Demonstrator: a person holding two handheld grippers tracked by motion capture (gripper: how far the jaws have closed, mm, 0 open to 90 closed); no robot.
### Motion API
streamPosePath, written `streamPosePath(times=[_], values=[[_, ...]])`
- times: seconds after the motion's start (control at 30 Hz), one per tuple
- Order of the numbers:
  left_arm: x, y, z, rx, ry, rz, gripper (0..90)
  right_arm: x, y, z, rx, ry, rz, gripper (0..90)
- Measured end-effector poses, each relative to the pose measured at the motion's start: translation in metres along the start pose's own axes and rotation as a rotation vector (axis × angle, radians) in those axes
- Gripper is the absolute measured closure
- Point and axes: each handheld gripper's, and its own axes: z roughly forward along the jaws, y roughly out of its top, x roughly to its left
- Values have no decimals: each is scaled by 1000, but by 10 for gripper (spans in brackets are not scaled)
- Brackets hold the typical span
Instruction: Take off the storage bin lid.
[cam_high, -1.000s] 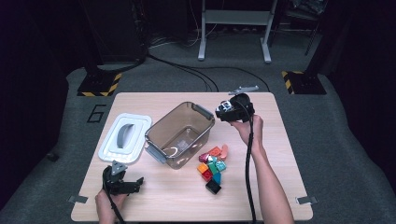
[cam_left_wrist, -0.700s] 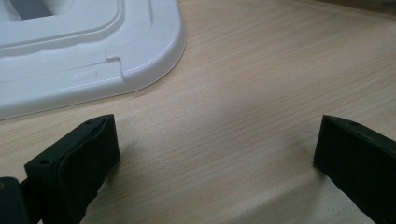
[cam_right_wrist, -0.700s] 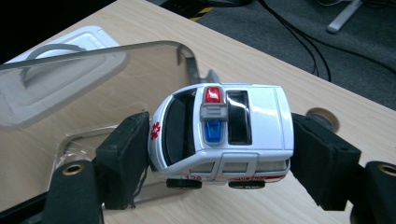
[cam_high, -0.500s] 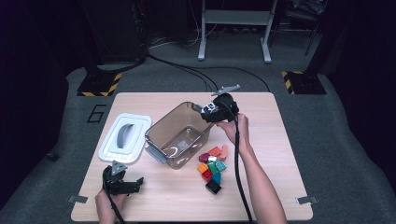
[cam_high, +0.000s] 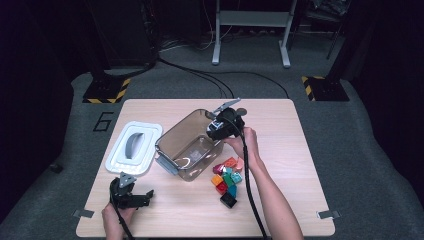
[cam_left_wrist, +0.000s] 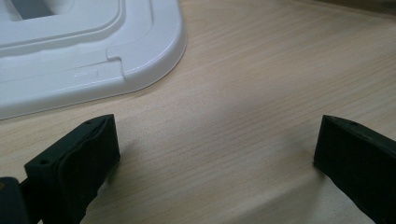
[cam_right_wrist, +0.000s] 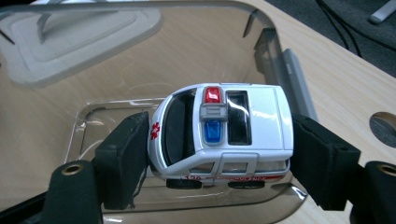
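My right gripper grasps the toy car over the box; my left gripper, at seven o'clock, is released.

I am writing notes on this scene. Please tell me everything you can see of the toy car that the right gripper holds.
The toy car is a small white ambulance with a red and blue light bar on its roof, black windows, a red cross mark near the front and black wheels. It looks like glossy plastic. The right gripper clamps it nose and tail between its black pads, above the open clear box. It hangs level, roof towards the camera.
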Motion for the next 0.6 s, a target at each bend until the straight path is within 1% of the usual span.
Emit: streamPosePath(times=[0.03,0.2,0.27,0.37,0.4,0.43,0.53,0.6], values=[[0,0,0,3,-4,-1,0,0,0,1,3,6,-11,251],[0,0,0,5,-4,0,0,3,0,3,20,15,-29,250],[0,0,0,5,-4,0,0,4,0,4,30,21,-49,250],[0,0,0,5,-5,0,0,6,-1,4,31,24,-52,250],[0,0,0,5,-5,1,0,6,-1,3,33,28,-46,249],[0,0,0,5,-5,1,0,5,-2,3,33,30,-55,249],[0,0,0,5,-5,1,0,6,-4,4,39,33,-54,249],[0,0,0,5,-5,0,0,6,-5,3,43,32,-63,249]])
